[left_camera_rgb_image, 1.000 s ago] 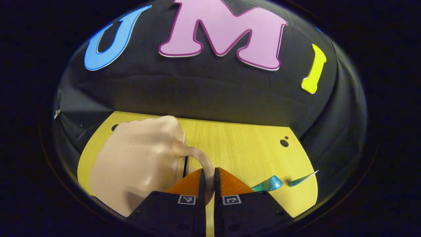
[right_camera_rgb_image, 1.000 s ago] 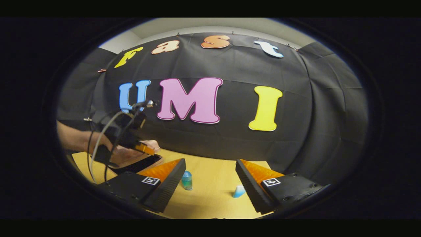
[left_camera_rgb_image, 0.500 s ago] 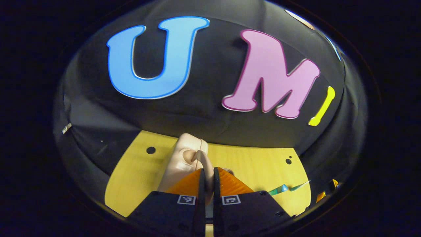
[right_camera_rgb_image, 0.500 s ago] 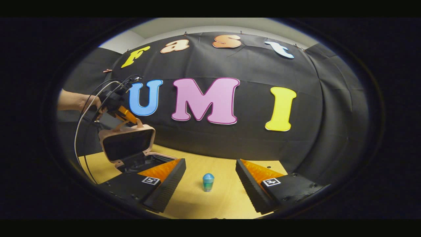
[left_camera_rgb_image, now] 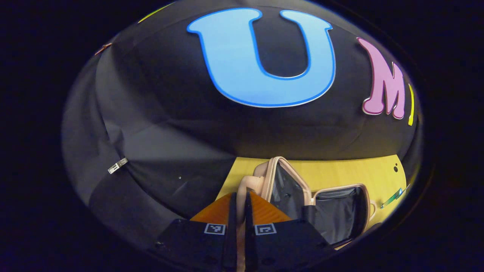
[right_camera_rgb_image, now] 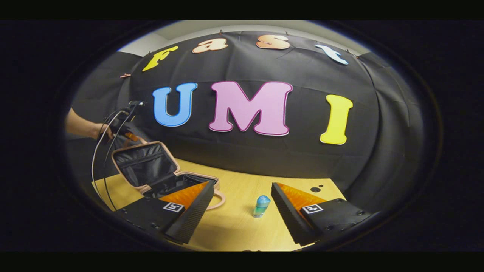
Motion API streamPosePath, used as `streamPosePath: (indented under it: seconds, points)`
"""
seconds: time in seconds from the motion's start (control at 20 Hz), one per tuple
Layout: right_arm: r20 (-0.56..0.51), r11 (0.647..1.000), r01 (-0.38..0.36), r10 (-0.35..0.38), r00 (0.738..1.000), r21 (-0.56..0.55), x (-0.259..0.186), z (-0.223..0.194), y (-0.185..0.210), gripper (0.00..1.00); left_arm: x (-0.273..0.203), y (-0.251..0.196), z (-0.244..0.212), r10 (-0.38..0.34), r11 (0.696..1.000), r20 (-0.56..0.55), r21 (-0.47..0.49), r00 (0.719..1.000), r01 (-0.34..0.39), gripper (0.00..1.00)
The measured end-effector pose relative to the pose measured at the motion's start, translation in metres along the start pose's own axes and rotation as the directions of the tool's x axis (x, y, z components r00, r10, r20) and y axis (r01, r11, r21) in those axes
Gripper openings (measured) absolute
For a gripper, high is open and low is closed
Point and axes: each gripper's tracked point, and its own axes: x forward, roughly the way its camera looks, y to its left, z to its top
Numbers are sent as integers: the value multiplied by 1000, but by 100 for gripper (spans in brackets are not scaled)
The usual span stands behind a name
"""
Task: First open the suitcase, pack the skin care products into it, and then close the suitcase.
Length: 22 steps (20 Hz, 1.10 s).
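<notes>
The yellow table (right_camera_rgb_image: pixel 242 226) carries the pink suitcase (right_camera_rgb_image: pixel 151 170), lid tipped back. The left gripper (left_camera_rgb_image: pixel 238 198) is clenched on its lid handle (left_camera_rgb_image: pixel 245 181). The right gripper (right_camera_rgb_image: pixel 242 200) hangs released beside a blue-green bottle (right_camera_rgb_image: pixel 261 206) standing nearby.

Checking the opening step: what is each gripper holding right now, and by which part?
The left gripper is shut on the pink suitcase, holding the handle on its raised lid. The right gripper is open and holds nothing.
</notes>
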Motion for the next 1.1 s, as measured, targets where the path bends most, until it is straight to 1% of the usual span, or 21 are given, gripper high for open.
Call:
streamPosePath:
  seconds: [0.05, 0.15, 0.2, 0.25, 0.3, 0.35, 0.4, 0.45, 0.5, 0.55, 0.6, 0.65, 0.7, 0.75, 0.85, 0.95, 1.0, 1.05, 1.1]
  points:
    - [-10, 1000, 7, -7, 1000, -6, 3, -3, 2, 97, 15, 11, -17, 1, 1000, -30, -16, 1000, -2, 13]
    - [-44, 1000, 19, -20, 999, -10, 6, -15, 1, 97, 43, 27, -47, 1, 996, -84, -88, 996, -9, 14]
    - [-56, 1000, 27, -28, 998, -8, 7, -19, -2, 97, 56, 32, -61, -2, 993, -99, -121, 995, -11, 17]
    - [-64, 999, 41, -42, 997, -6, 8, -22, -6, 96, 67, 33, -72, -7, 990, -111, -143, 994, -9, 14]
    - [-66, 998, 58, -59, 996, -11, 8, -25, -11, 97, 77, 35, -87, -9, 988, -127, -151, 992, -10, 14]
    - [-70, 997, 72, -73, 995, -16, 10, -28, -15, 96, 86, 36, -99, -9, 988, -146, -151, 989, -13, 19]
    - [-75, 996, 84, -85, 994, -18, 11, -31, -18, 97, 94, 34, -112, -13, 986, -170, -163, 985, -15, 16]
    - [-74, 995, 94, -96, 993, -24, 12, -33, -22, 96, 99, 34, -119, -8, 983, -182, -183, 983, -26, 16]
    - [-76, 994, 102, -104, 992, -26, 13, -35, -24, 97, 102, 39, -123, 14, 978, -187, -200, 982, -52, 18]
    - [-79, 994, 110, -112, 991, -23, 15, -36, -29, 97, 98, 48, -116, 64, 970, -154, -221, 986, -98, 20]
    - [-78, 994, 113, -114, 990, -10, 14, -34, -32, 97, 93, 38, -103, 60, 966, -112, -244, 992, -86, 27]
    - [-68, 992, 123, -123, 990, -9, 14, -31, -36, 97, 81, 32, -87, 59, 963, -64, -260, 996, -74, 59]
    - [-61, 991, 131, -132, 989, -7, 13, -28, -41, 96, 67, 21, -72, 46, 961, -16, -274, 999, -49, 78]
    - [-54, 990, 141, -141, 989, -3, 13, -26, -47, 97, 49, 10, -57, 30, 959, 34, -283, 999, -19, 84]
    - [-48, 987, 158, -157, 986, 6, 11, -24, -60, 96, -2, -27, -21, -1, 963, 172, -265, 985, 48, 95]
    - [-50, 983, 178, -176, 983, 33, 6, -22, -74, 96, -40, -60, -4, -20, 975, 276, -207, 961, 79, 96]
    - [-49, 981, 188, -186, 981, 44, 4, -20, -80, 97, -62, -82, 1, -38, 981, 310, -170, 950, 95, 92]
    - [-45, 980, 194, -192, 980, 48, 1, -17, -86, 97, -79, -101, 1, -52, 985, 328, -142, 943, 103, 92]
    - [-45, 979, 195, -193, 980, 52, -1, -14, -90, 97, -102, -128, 0, -73, 987, 342, -110, 937, 117, 96]
